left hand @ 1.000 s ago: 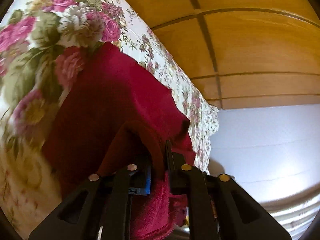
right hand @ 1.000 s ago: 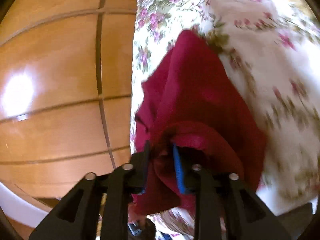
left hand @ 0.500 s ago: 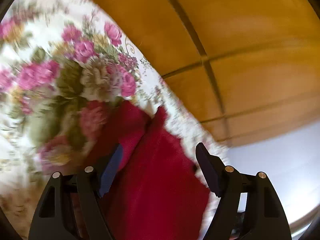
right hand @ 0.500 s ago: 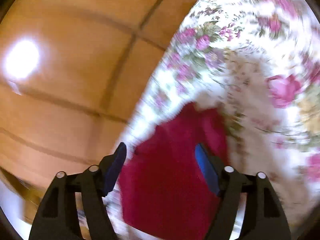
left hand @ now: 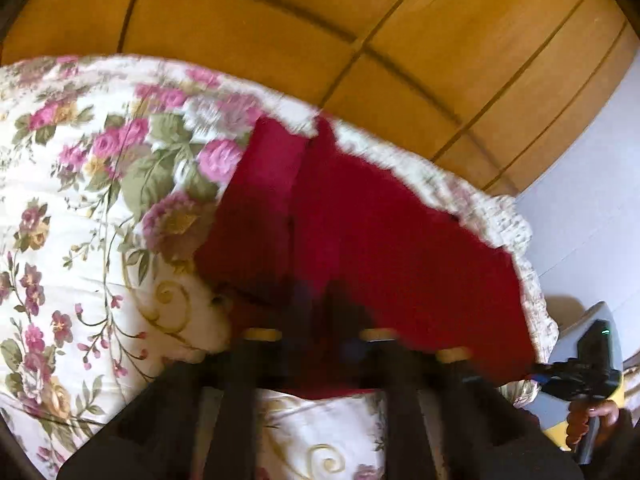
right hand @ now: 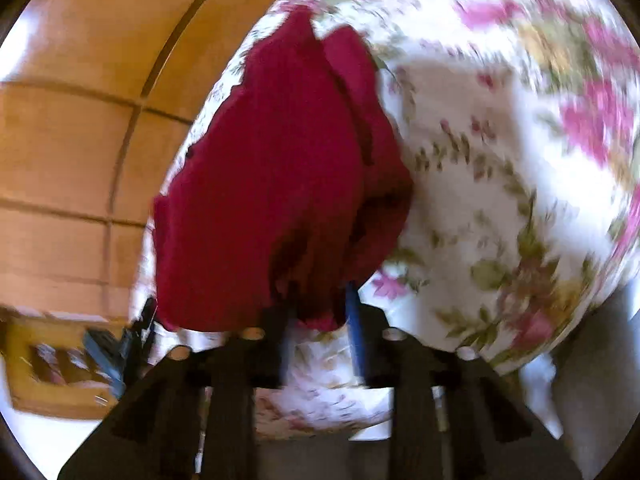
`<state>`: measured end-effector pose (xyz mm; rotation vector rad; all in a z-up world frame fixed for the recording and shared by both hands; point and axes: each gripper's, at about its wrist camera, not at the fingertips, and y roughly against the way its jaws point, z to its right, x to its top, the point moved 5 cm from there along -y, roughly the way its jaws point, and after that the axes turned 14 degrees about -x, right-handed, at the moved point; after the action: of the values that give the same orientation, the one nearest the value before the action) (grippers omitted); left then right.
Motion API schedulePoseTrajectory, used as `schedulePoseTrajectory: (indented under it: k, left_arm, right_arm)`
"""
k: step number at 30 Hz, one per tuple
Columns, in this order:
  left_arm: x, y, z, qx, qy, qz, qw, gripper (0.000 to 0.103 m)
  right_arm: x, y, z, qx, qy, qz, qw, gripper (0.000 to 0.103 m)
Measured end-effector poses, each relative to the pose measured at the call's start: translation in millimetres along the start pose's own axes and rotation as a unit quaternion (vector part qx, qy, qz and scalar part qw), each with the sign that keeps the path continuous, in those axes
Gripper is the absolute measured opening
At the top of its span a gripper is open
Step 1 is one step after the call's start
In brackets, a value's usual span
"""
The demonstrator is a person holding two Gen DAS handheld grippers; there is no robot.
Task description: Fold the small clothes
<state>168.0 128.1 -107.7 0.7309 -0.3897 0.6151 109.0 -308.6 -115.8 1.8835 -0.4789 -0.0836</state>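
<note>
A dark red garment (left hand: pixel 384 232) lies on the floral bedspread (left hand: pixel 80 216) near the bed's edge, partly folded, with a narrow flap on its left side. My left gripper (left hand: pixel 320 304) is at the garment's near edge with jaws close together on the red cloth; motion blur hides the tips. In the right wrist view the same red garment (right hand: pixel 280 184) hangs toward my right gripper (right hand: pixel 316 304), whose jaws pinch its near edge, a blue pad (right hand: pixel 356 320) showing beside the cloth.
A wooden panelled floor (left hand: pixel 360 20) lies beyond the bed edge. A white wall (left hand: pixel 592 168) is at the right. The other hand-held gripper (left hand: pixel 584 364) shows at the lower right of the left wrist view. The bedspread (right hand: pixel 500 160) stretches right.
Half a second ago both grippers were open above the laid-down garment. Now both have dropped to its near edge and closed on the cloth.
</note>
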Motion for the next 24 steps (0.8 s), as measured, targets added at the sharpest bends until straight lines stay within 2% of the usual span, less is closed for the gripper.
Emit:
schedulePoseTrajectory:
  k: [2, 4, 6, 9, 11, 12, 13, 14, 16, 18, 20, 22, 24]
  left_arm:
    - [4, 10, -10, -0.012, 0.031, 0.013, 0.9994, 0.006]
    - [3, 26, -16, -0.004, 0.025, 0.018, 0.9995, 0.006]
    - [-2, 28, -20, 0.004, 0.010, 0.006, 0.9999, 0.006]
    - [-15, 23, -26, 0.026, -0.007, -0.008, 0.9996, 0.006]
    - [-20, 22, -32, 0.023, 0.008, -0.001, 0.9997, 0.006]
    - [-22, 24, -32, 0.017, 0.015, 0.004, 0.9997, 0.006]
    - [-22, 26, -33, 0.011, 0.023, 0.010, 0.9996, 0.008]
    - [-21, 29, -35, 0.009, 0.033, 0.021, 0.9992, 0.017]
    - [-21, 39, -29, 0.022, 0.041, 0.042, 0.9980, 0.029]
    - [-17, 53, -25, 0.033, 0.039, 0.073, 0.9960, 0.030]
    - [-11, 59, -15, 0.039, 0.024, 0.091, 0.9948, 0.030]
    - [-7, 57, 6, 0.042, -0.014, 0.096, 0.9944, 0.030]
    - [-6, 45, 29, 0.036, -0.053, 0.081, 0.9946, 0.030]
  right_arm:
    - [6, 18, 1, -0.006, 0.013, 0.034, 0.999, 0.010]
    - [3, 38, 6, -0.018, 0.024, 0.056, 0.998, 0.008]
    - [0, 28, 12, -0.030, 0.024, 0.038, 0.999, 0.008]
    - [-5, -6, 16, -0.075, 0.026, -0.014, 0.997, 0.008]
    - [-1, -16, 18, -0.077, 0.020, -0.033, 0.996, 0.013]
    - [3, -12, 18, -0.070, 0.013, -0.024, 0.997, 0.015]
    - [7, -7, 18, -0.074, 0.009, -0.012, 0.997, 0.028]
    - [14, 6, 19, -0.086, 0.009, 0.022, 0.996, 0.045]
    - [23, 34, 17, -0.100, 0.013, 0.092, 0.991, 0.053]
    - [31, 47, 7, -0.105, 0.036, 0.137, 0.984, 0.054]
    - [32, 45, 0, -0.104, 0.049, 0.141, 0.983, 0.060]
    - [38, 25, -5, -0.070, 0.032, 0.108, 0.991, 0.064]
    - [43, 3, -4, -0.048, 0.000, 0.075, 0.996, 0.067]
